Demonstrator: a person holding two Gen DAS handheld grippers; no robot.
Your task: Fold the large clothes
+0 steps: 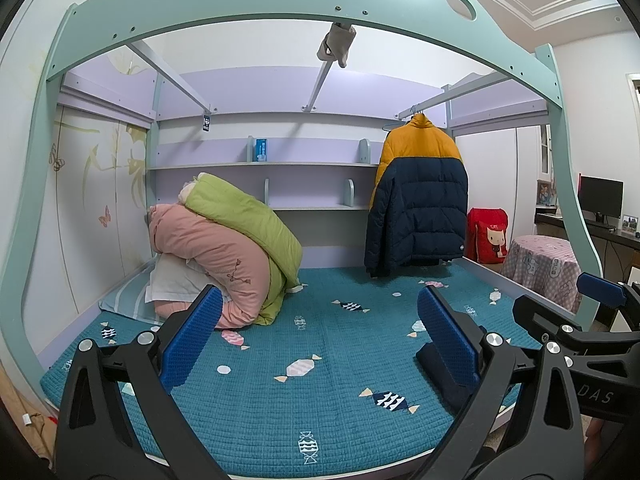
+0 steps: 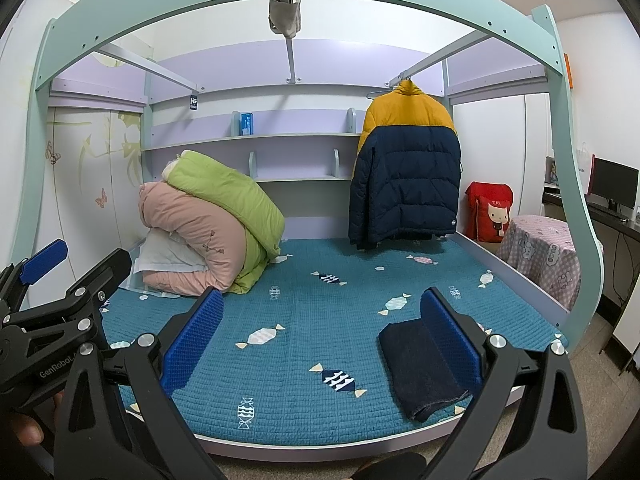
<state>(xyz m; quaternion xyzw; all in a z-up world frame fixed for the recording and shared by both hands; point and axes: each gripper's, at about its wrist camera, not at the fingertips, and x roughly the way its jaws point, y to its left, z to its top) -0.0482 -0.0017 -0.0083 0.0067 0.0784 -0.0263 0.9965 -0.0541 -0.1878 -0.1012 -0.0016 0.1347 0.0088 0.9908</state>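
- Upright, the puffer jacket point(image 2: 404, 168) is hung from a rail, long axis vertical, collar topmost
- Both the left hand-held gripper point(image 1: 320, 332) and right hand-held gripper point(image 2: 322, 328) are held spread wide, nothing gripped

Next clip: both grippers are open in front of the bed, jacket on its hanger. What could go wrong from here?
1. The puffer jacket hangs on a hanger hooked to the rail; pulling it down may snag it.
2. The folded dark garment lies near the bed's front edge, where laying out the bulky jacket could push it off.
3. The stacked quilts take up the left side, limiting room to spread out.
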